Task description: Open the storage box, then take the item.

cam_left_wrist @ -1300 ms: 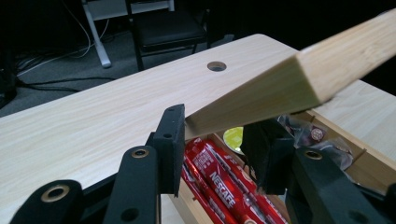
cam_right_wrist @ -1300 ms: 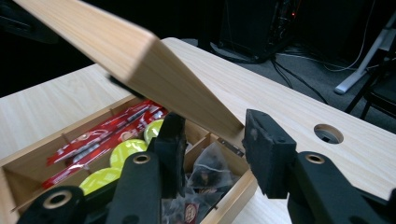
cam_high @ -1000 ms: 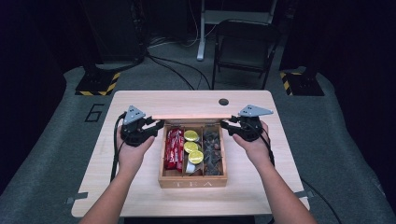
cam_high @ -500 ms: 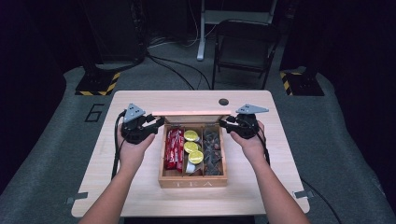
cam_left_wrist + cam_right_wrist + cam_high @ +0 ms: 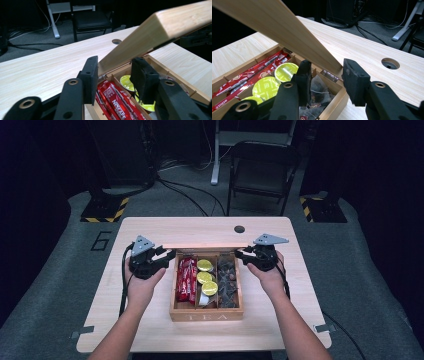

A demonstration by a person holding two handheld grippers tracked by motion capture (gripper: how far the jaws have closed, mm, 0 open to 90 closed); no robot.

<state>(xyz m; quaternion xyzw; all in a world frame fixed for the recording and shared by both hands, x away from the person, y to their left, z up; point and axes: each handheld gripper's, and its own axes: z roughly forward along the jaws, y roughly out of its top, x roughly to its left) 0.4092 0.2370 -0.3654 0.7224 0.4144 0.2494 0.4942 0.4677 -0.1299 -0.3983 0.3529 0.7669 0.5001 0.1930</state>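
Loosening is noted at the left gripper [image 5: 113, 67]: its jaws have just been opening, with the left end of the lid [image 5: 155, 32] between them. The near pad lies against the wood; whether the far pad presses cannot be told, so the grip on this side is judged relaxed, at a middling width. Reading: the lid is raised as far as needed and release is starting, so the opening step looks close to done.

Between the two grippers, just below their jaws, sits the wooden box [image 5: 207, 316] on the table [image 5: 150, 320], marked TEA on its front wall. Its lid is plain pale wood, hinged at the rear edge, tilted up and back, clean and undamaged. The compartment nearest the left gripper holds red sachets [image 5: 186, 279]; the middle one holds yellow-green capsules [image 5: 206, 277]; the one nearest the right gripper holds dark tea bags [image 5: 227, 280].

At the right gripper [image 5: 327, 68], the jaws are set at medium width around the lid's right end, close to the brass hinge [image 5: 329, 75], and appear to clamp it. Judgement: if both ends are freed, the lid may drop unless it rests past upright.
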